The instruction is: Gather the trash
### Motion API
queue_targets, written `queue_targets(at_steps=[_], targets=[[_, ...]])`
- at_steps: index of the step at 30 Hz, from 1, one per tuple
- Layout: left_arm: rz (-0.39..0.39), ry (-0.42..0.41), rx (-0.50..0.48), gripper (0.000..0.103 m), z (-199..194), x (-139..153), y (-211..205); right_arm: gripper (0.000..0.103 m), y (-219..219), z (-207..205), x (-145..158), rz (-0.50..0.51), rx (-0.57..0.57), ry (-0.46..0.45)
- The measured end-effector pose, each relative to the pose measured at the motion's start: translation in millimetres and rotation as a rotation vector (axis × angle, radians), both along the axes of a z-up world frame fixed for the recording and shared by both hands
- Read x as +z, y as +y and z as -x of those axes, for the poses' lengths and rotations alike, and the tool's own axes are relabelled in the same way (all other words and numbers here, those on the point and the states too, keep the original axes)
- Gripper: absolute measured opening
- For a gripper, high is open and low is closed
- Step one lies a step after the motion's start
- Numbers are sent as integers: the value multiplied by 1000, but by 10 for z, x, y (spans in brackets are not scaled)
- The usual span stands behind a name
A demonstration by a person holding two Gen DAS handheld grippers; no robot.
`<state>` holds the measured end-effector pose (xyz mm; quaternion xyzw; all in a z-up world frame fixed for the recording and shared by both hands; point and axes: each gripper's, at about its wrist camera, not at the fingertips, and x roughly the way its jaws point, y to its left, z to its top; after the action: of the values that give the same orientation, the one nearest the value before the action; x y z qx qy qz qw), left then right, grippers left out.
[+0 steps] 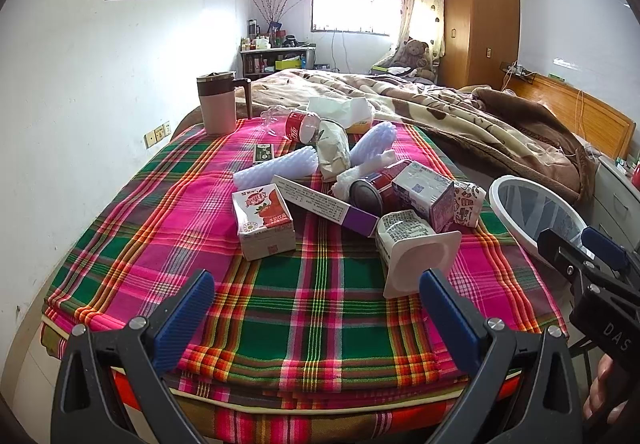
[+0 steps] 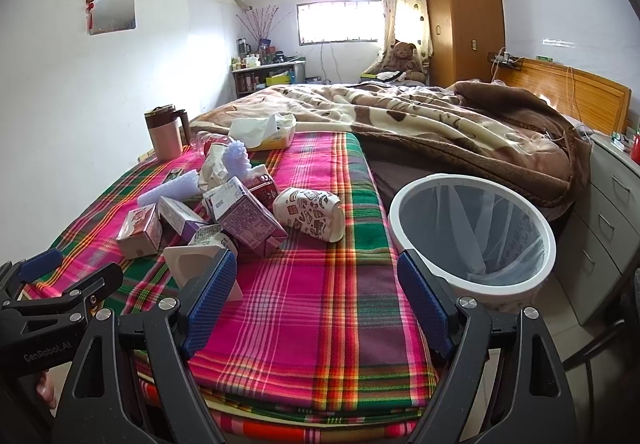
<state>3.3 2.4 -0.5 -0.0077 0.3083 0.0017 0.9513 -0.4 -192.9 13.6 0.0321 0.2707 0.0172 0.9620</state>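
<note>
Both grippers hovered over the near edge of a bed covered by a plaid blanket (image 1: 168,203). The left gripper (image 1: 318,302) had its jaws spread wide and held nothing; the right gripper (image 2: 316,298) was likewise released and empty. The trash lay in a loose pile on the blanket, ahead of the left gripper and to the left of the right one. Nearest the left gripper, a white yogurt cup (image 1: 412,248) lay on its side, with a strawberry drink carton (image 1: 264,222) to its left and a long purple-ended box (image 1: 324,205) between them. Behind these lay a red can (image 1: 378,187), a purple-printed milk carton (image 1: 424,193) and a patterned paper cup (image 2: 310,213). A white bin (image 2: 472,234) with a clear liner stood just beside the bed's right edge.
</note>
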Motion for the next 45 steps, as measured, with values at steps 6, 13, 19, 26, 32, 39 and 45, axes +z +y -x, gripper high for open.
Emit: queue_targets(at_steps=[6,13,19,26,32,39,45], targets=[[0,-1,0,103,3,0,-3,84,-4,-3,0,-1,-2,1],[2,-1,4,103,1,1,-7,84,0,-3,1,-1,-1,1],[9,0,6,103,6,7,8,84,3,-3,-1,-1,-3,2],[9,0,7,103,5,7,8,84,-4,-2,-1,-1,-3,2],[10,-1,6,103,5,8,11,84,-6,1,0,0,-5,1],[12,-1,7,103,9,10,11,84,-3,-2,4,1,-4,0],[11,-1,7,103,8,10,13,84,1,-2,7,2,-4,0]])
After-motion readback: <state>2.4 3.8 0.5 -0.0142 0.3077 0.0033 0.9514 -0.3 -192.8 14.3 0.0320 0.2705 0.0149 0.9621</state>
